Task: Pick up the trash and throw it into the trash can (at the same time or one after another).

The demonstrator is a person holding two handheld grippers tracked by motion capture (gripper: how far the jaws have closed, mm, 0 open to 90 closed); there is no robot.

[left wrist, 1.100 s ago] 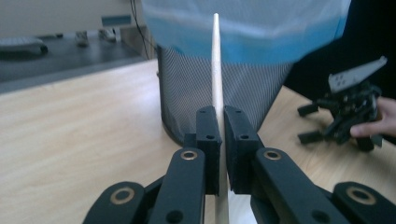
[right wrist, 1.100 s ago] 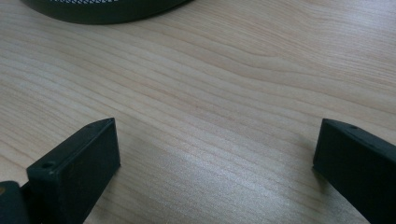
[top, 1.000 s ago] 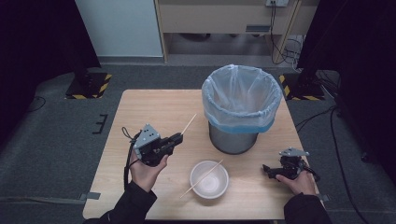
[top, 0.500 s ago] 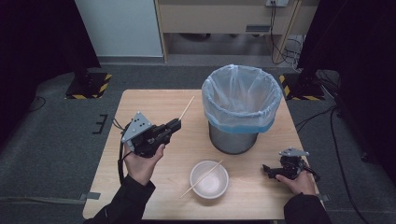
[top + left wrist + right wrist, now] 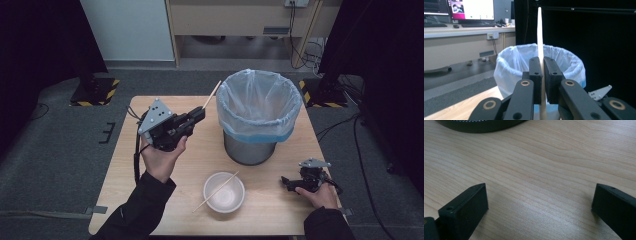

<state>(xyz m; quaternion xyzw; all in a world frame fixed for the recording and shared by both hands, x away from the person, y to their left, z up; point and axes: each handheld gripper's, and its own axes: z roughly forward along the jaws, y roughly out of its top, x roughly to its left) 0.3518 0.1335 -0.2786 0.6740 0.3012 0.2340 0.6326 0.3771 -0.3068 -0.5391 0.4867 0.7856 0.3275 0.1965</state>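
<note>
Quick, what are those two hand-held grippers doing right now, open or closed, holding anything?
Left hand-held gripper: closed on a chopstick, beside the bin.
Right hand-held gripper: open, holding nothing, low over the table.

Two wooden chopsticks are on view: one chopstick [image 5: 212, 95] clamped between the jaws of the left gripper [image 5: 199, 115], a second chopstick [image 5: 216, 191] lying across the rim of one white bowl [image 5: 224, 192]. One bin [image 5: 258, 117], lined with one pale bag, stands on one wooden table [image 5: 300, 140]. Two grippers are held, the right gripper [image 5: 286, 183] resting low on the tabletop. Two yellow-and-black striped bases, possibly stand feet, sit on the floor beyond, and one lit monitor glows in the left gripper view.
</note>
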